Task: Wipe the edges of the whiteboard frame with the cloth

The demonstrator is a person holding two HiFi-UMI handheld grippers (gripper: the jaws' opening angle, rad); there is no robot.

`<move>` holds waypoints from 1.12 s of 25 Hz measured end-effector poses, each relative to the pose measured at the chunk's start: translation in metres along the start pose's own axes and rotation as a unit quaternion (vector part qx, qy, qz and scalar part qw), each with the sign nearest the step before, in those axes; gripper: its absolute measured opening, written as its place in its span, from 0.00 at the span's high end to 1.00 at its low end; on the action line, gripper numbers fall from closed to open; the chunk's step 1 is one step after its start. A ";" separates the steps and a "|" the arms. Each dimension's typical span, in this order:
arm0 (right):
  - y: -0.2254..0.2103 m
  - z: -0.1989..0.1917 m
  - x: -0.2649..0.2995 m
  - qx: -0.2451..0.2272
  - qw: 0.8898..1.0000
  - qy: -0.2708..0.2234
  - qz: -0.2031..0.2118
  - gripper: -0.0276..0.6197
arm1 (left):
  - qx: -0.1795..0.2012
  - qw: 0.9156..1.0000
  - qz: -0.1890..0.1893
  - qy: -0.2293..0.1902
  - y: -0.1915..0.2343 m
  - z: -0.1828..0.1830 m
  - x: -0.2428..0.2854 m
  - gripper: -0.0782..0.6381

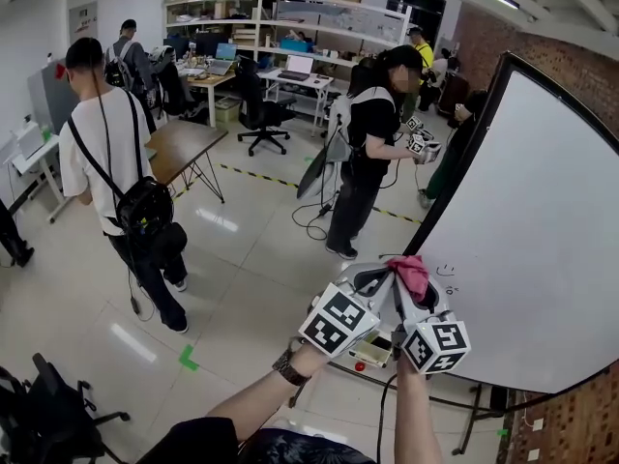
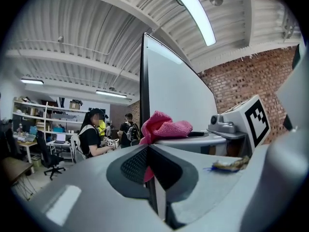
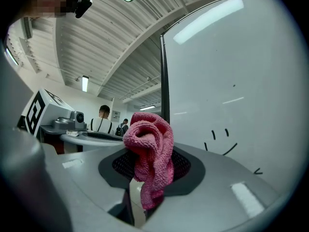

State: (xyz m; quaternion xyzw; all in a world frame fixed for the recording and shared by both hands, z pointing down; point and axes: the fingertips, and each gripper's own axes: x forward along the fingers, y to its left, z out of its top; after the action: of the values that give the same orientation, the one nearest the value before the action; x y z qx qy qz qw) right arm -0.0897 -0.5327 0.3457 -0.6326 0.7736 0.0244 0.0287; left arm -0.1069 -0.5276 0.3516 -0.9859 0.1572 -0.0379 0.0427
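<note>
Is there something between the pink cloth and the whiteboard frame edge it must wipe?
Nothing visible does. The cloth, held in the right tongs, sits close in front of the black frame edge, and no object shows between them.

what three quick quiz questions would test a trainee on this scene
1. True or false: the pink cloth is clamped in the right gripper.
2. What is drawn on the whiteboard? A) a smiley face B) an arrow C) numbers
3. Fill in: the frame round the whiteboard is ___ in colour.

Key: 1 true; 2 A; 3 black.
</note>
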 end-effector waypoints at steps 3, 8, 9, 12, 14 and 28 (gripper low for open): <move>-0.005 0.024 0.002 -0.015 1.000 -0.008 -0.001 0.77 | 0.011 1.000 0.002 -0.011 0.003 0.025 0.004 0.89; -0.007 0.057 0.003 -0.033 0.999 -0.018 -0.003 0.77 | 0.030 0.999 0.005 -0.031 0.005 0.058 0.005 0.89; -0.009 0.063 0.004 -0.036 0.999 -0.020 -0.003 0.77 | 0.035 0.999 0.007 -0.034 0.006 0.064 0.006 0.89; -0.008 0.079 0.005 -0.040 0.999 -0.030 -0.001 0.77 | 0.052 0.998 0.018 -0.044 0.007 0.081 0.005 0.89; -0.004 0.088 0.002 -0.040 0.998 -0.038 0.001 0.77 | 0.065 0.996 0.026 -0.049 0.005 0.090 0.000 0.89; 0.002 0.166 -0.013 -0.087 0.993 -0.081 0.028 0.77 | 0.109 0.989 0.043 -0.092 -0.009 0.166 -0.012 0.89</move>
State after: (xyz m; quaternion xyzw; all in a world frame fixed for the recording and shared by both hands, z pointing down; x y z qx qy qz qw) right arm -0.0874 -0.5077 0.1809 -0.6066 0.7812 0.1433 0.0353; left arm -0.1012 -0.5038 0.1872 -0.9670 0.1899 0.0375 0.1657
